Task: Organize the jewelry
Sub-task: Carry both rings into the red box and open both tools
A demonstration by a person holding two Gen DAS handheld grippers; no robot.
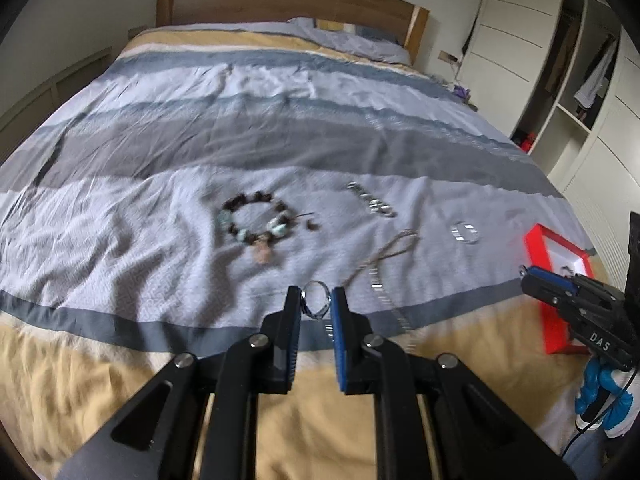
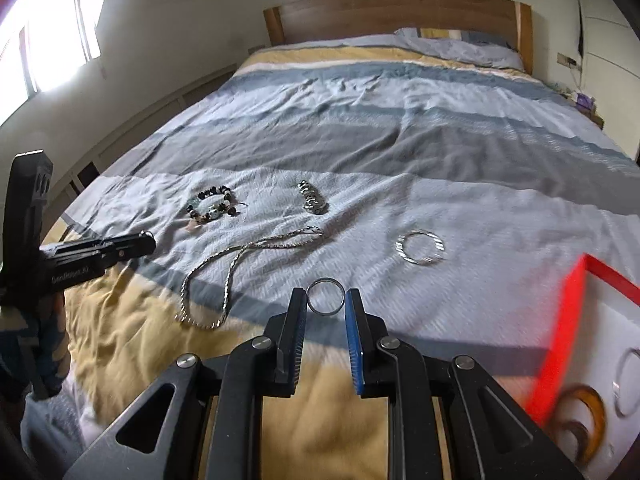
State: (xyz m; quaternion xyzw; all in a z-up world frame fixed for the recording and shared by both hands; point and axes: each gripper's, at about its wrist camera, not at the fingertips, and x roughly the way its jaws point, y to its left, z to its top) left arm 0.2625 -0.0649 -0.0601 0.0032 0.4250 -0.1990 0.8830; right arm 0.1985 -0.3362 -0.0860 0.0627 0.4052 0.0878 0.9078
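Note:
My left gripper (image 1: 316,303) is shut on a silver ring (image 1: 316,300) above the bed's near edge. My right gripper (image 2: 326,302) is shut on a plain metal ring (image 2: 326,296) left of the red jewelry box (image 2: 560,340). On the bedspread lie a beaded bracelet (image 1: 256,222), a silver link bracelet (image 1: 372,200), a silver chain necklace (image 2: 240,264) and thin silver bangles (image 2: 420,249). The box holds a silver bangle (image 2: 628,380) and a brown bangle (image 2: 580,420). The right gripper also shows in the left wrist view (image 1: 524,274), over the box (image 1: 540,248).
The striped bedspread (image 2: 360,128) covers a wide bed with a wooden headboard (image 1: 280,4). White wardrobes (image 1: 560,60) stand to the right. A window (image 2: 40,32) is on the left wall. The left gripper's body (image 2: 100,252) reaches in at the left of the right wrist view.

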